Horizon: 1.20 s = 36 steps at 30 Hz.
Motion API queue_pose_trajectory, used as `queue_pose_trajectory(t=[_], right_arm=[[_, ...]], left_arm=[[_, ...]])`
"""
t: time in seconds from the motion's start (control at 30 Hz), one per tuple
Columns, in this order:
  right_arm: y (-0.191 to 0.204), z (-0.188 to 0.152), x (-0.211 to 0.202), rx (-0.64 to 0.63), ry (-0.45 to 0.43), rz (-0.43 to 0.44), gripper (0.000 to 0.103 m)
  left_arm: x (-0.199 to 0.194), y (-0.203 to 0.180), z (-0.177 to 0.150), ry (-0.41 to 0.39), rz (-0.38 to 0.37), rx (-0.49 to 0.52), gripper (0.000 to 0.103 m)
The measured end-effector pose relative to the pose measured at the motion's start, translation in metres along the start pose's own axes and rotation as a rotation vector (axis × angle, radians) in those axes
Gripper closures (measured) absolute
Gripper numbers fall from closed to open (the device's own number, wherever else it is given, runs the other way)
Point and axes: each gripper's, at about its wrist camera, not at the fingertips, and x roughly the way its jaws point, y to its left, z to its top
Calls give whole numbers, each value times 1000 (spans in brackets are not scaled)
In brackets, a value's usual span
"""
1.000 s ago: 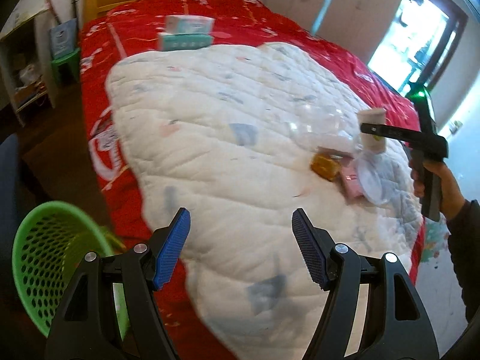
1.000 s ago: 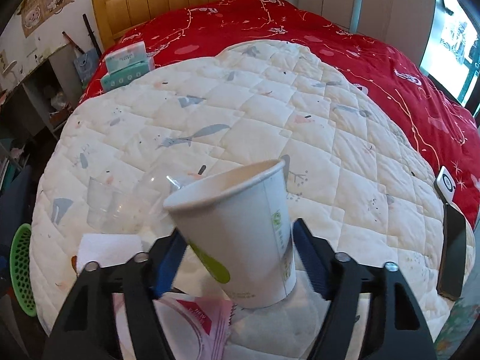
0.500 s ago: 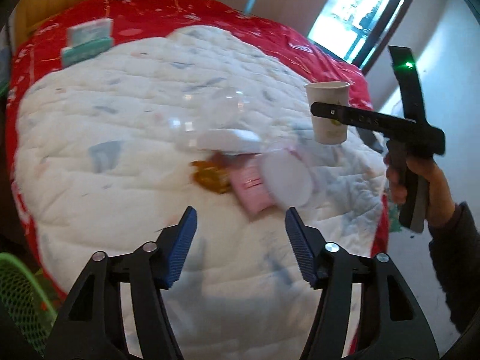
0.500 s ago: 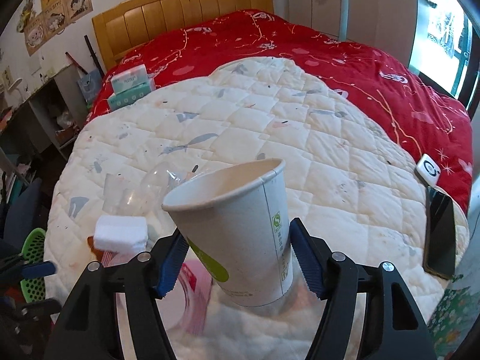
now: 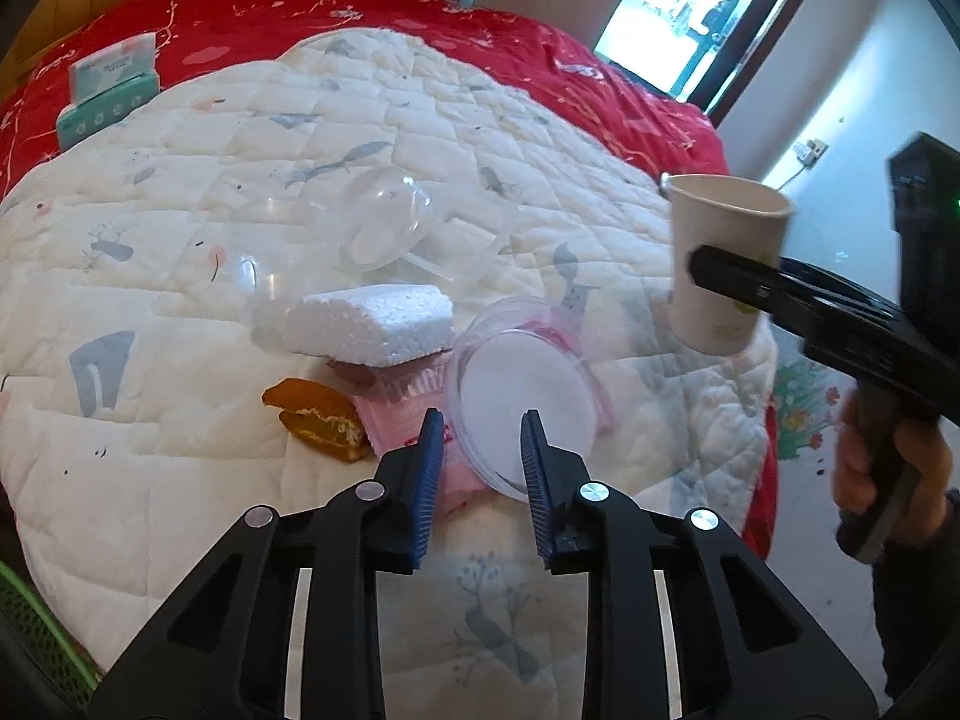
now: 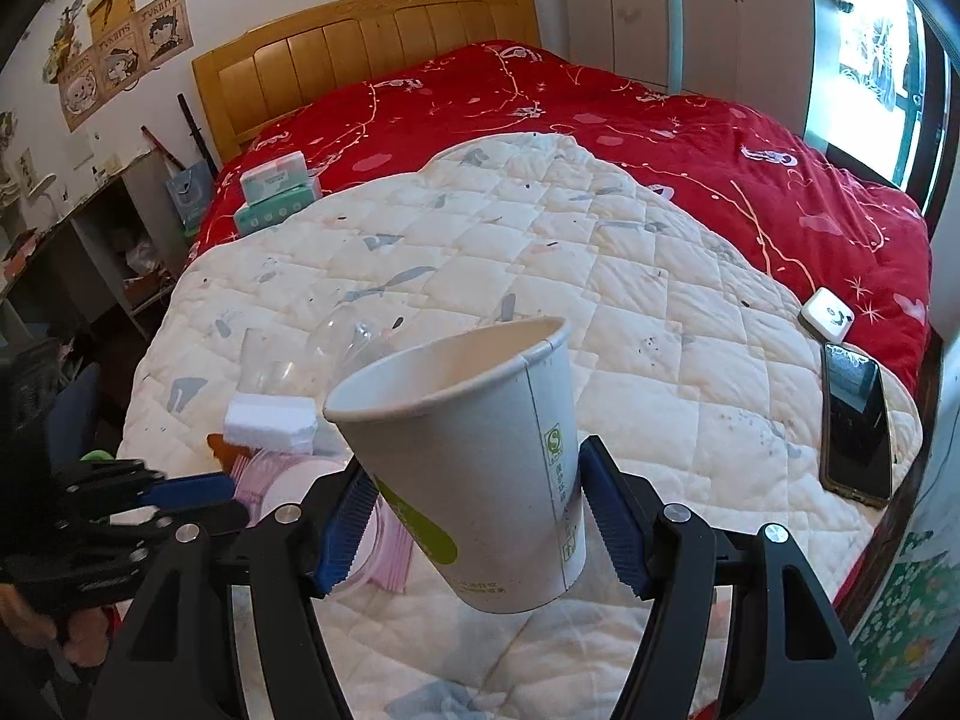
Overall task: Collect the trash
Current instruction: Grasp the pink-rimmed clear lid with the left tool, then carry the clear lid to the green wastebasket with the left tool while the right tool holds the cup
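Your left wrist view looks steeply down over the white quilt (image 5: 180, 276), close above the foam block (image 5: 369, 324). Your right wrist view faces up the bed toward the headboard (image 6: 366, 42), nearer the quilt's edge. Both share the quilt, foam block and paper cup (image 6: 474, 462).
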Motion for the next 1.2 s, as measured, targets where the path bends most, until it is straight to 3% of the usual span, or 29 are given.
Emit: queue_pose_trajectory(t=[0.17, 0.37, 0.53, 0.9, 1.2], right_arm=[[1, -7, -5, 6, -3, 14, 38], [7, -16, -13, 0, -10, 12, 38], [16, -25, -25, -3, -18, 19, 38], [65, -45, -54, -30, -43, 80, 38], [130, -56, -62, -112, -39, 150, 38]], left_arm=[[12, 0, 2, 16, 26, 5, 83], [11, -5, 1, 2, 50, 18, 100], [-2, -3, -7, -12, 34, -8, 101], [-81, 31, -51, -99, 29, -93, 101], [-152, 88, -97, -180, 140, -193, 101]])
